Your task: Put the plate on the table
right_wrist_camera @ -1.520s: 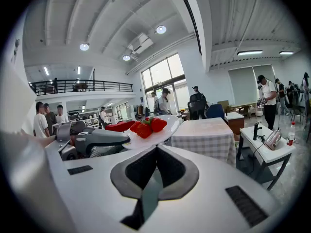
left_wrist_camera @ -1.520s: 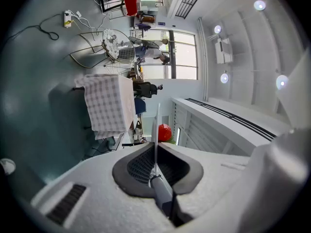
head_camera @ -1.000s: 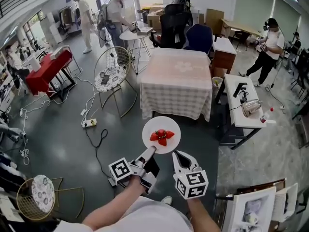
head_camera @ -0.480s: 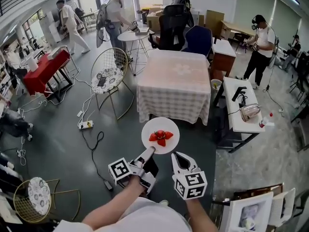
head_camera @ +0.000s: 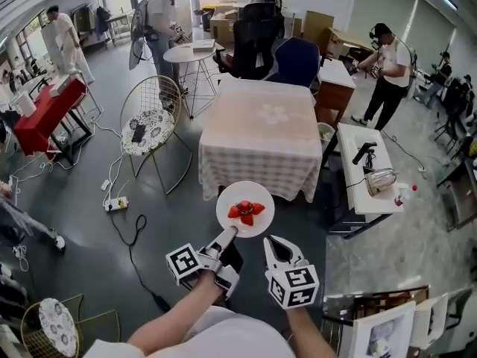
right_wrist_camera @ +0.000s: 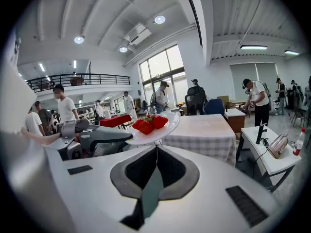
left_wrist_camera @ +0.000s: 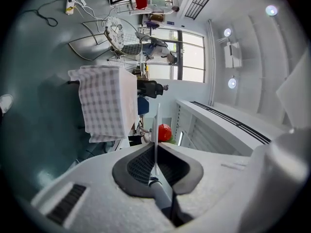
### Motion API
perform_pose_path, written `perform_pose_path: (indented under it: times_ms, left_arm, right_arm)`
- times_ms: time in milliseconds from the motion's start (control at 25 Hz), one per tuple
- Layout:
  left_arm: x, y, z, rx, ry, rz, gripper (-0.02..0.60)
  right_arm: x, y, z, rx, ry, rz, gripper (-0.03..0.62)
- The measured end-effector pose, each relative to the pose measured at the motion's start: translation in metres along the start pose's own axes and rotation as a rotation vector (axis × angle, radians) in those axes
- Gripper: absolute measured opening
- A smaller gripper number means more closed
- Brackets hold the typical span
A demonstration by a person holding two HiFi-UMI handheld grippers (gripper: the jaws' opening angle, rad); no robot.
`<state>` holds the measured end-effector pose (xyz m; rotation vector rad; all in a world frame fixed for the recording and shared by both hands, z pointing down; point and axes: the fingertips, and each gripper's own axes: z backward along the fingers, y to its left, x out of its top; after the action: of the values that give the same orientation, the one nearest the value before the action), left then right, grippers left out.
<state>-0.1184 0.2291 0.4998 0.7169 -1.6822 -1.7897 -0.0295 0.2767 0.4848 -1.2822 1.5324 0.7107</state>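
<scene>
**Item:** white round plate (head_camera: 245, 209), smooth and glazed by the look, carrying a small heap of red strawberries (head_camera: 245, 211).

**Location:** in the air over the grey floor, short of the near edge of the square table under a pale checked cloth (head_camera: 257, 125). It is not yet above the tabletop.

**Support:** left gripper (head_camera: 231, 233), clamped on the plate's near rim. The left gripper view shows the thin edge pinched between the pads. The right gripper (head_camera: 274, 239) has its jaws closed together on nothing, with its tip just beside the rim. I cannot tell whether it touches the plate.

**Hazards, as I judge them:**
- One narrow pinch at the rim carries the whole plate. A jolt or a roll of the wrist could let it droop or slip out.
- The strawberries lie loose, so any tilt could roll them off the far rim.
- If it arrives low, the plate could strike the table's near edge or drag the cloth.
- A black cable (head_camera: 138, 237) trails on the floor to the left and could catch a foot.
</scene>
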Motion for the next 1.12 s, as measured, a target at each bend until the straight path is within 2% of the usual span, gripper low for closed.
perform_pose_path:
  times_ms: [360,640,840,1120]
  left_arm:
    - [0.096,-0.001,-0.029,-0.003,0.022,0.026,0.018]
    - [0.159,0.006,-0.027,-0.005,-0.016,0.035,0.018]
    - [0.185,0.007,-0.024,-0.011,-0.04,0.035,0.018]
    - [0.198,0.013,-0.029,0.012,-0.064,0.029,0.018]
  right_arm:
    - [0.038,0.02,-0.092,-0.028,0.014,-0.003,0.005]
    - [0.049,0.044,-0.148,-0.003,0.035,0.024,0.005]
    - [0.055,0.056,-0.172,0.018,0.04,0.035,0.005]
    - [0.059,0.052,-0.194,0.053,0.038,0.019,0.005]
